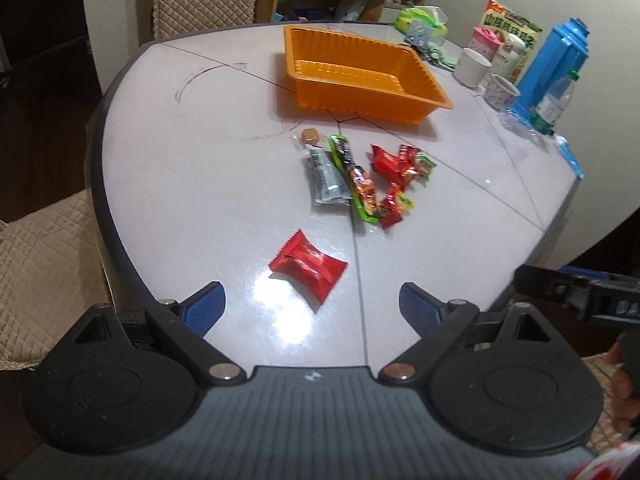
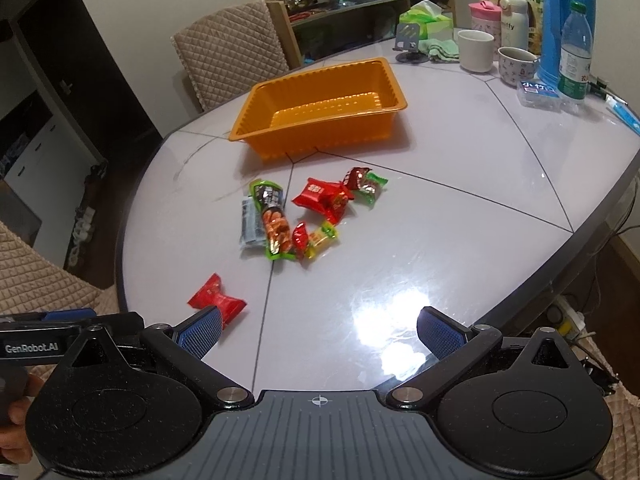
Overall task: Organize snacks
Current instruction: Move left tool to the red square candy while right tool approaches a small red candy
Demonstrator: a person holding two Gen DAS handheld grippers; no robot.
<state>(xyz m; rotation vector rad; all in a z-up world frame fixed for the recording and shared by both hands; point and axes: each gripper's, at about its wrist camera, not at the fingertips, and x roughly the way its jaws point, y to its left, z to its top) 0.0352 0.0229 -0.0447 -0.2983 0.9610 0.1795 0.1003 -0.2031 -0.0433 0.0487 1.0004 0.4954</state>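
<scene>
The left gripper hovers low over the table with jaws spread wide and empty; the red snack packet lies just ahead between them, long axis slanting right; the right gripper, equally open, sits farther off; the orange tray waits beyond.

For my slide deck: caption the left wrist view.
Open left gripper hovers over a lone red snack packet, with more wrapped snacks and an empty orange tray beyond on the table.
</scene>
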